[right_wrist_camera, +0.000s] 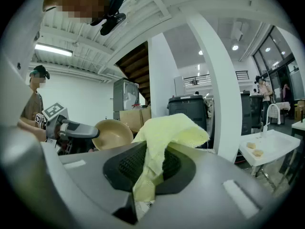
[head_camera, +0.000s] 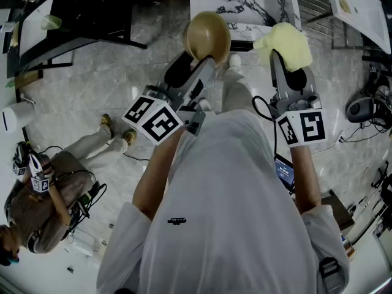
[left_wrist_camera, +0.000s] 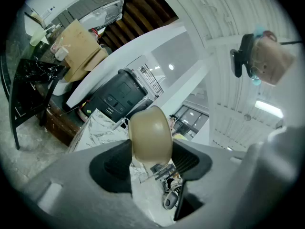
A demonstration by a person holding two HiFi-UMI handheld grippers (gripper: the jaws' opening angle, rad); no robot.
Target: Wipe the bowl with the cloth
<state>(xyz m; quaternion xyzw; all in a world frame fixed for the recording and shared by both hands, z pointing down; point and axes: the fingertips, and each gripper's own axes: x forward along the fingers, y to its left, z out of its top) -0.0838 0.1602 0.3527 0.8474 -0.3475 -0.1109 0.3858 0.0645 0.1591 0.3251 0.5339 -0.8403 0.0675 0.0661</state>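
head view looked down over the person's torso; left gripper [head_camera: 205,63] held up the tan bowl [head_camera: 207,35] by its rim, jaws clamped on it; right gripper [head_camera: 288,60] gripped the pale yellow cloth [head_camera: 285,41], jaws closed on its bunched fold; bowl and cloth near each other, apart, above a marble-topped table [head_camera: 245,2]; another person [head_camera: 43,195] stood at lower left on the floor [head_camera: 92,97].

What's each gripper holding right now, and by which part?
The left gripper clamps the tan bowl by its rim. The right gripper pinches the yellow cloth by a fold, most of it bunched beyond the jaws.
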